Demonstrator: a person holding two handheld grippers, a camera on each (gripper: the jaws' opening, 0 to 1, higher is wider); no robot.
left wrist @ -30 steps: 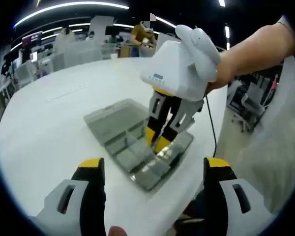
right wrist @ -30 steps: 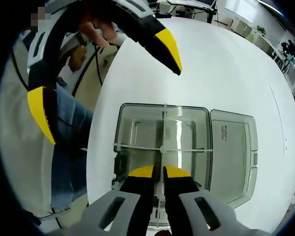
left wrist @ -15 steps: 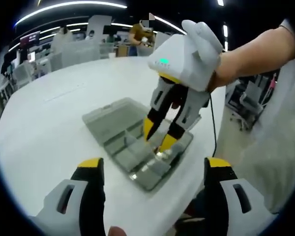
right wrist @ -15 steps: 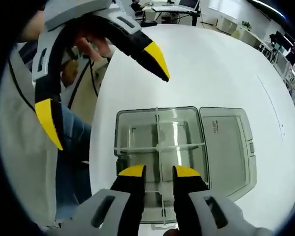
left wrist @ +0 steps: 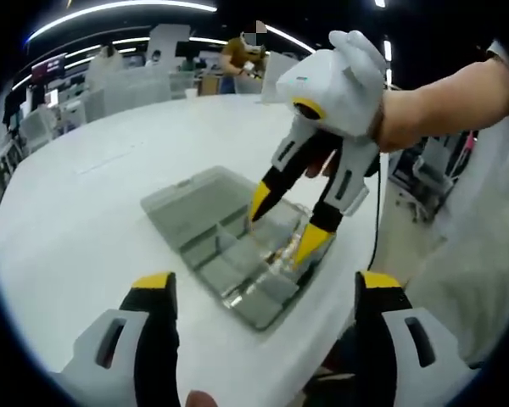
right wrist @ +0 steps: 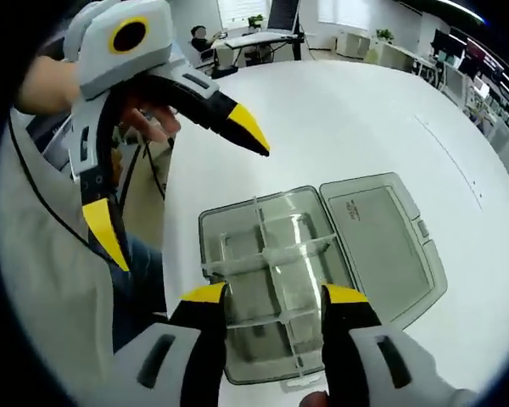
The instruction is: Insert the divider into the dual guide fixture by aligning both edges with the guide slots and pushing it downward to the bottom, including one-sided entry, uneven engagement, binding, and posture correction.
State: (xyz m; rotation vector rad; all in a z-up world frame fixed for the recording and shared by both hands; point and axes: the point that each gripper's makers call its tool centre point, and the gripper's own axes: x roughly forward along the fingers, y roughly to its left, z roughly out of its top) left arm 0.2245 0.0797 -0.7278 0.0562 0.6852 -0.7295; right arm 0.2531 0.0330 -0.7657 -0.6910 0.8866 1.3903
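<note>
Divider [right wrist: 271,254] seated upright in the clear compartment box [right wrist: 237,356], crossing the other partition at mid-box, both ends apparently down in the wall slots; full depth not certain through the clear plastic.

Closest in the right gripper view: right gripper [right wrist: 274,298] with jaws spread wide, nothing between them, yellow tips apart over the box's near compartments. One second ago clenched on the partition's top edge; half a second ago parting; now released and lifted clear. Judged meaning: insertion finished or nearly so, grip given up, hand backing off. No tilt or one-sided rise visible in the divider, so no sign of binding.

Farther out in that view: hinged lid [right wrist: 382,246] lying open flat beside the box, on the white table [right wrist: 339,119]. Left gripper [right wrist: 171,178] hanging at the upper left, jaws agape, holding nothing, apart from the box.

Left gripper view, near to far: own tips wide and empty at the bottom [left wrist: 267,287], then the box [left wrist: 229,246] near the table edge, then the right gripper [left wrist: 290,219] raised above it, jaws open, a person's hand behind. Gives the side-on height of the withdrawal; the right gripper view gives the top-down layout of partitions and slots, which the left gripper view blurs.
</note>
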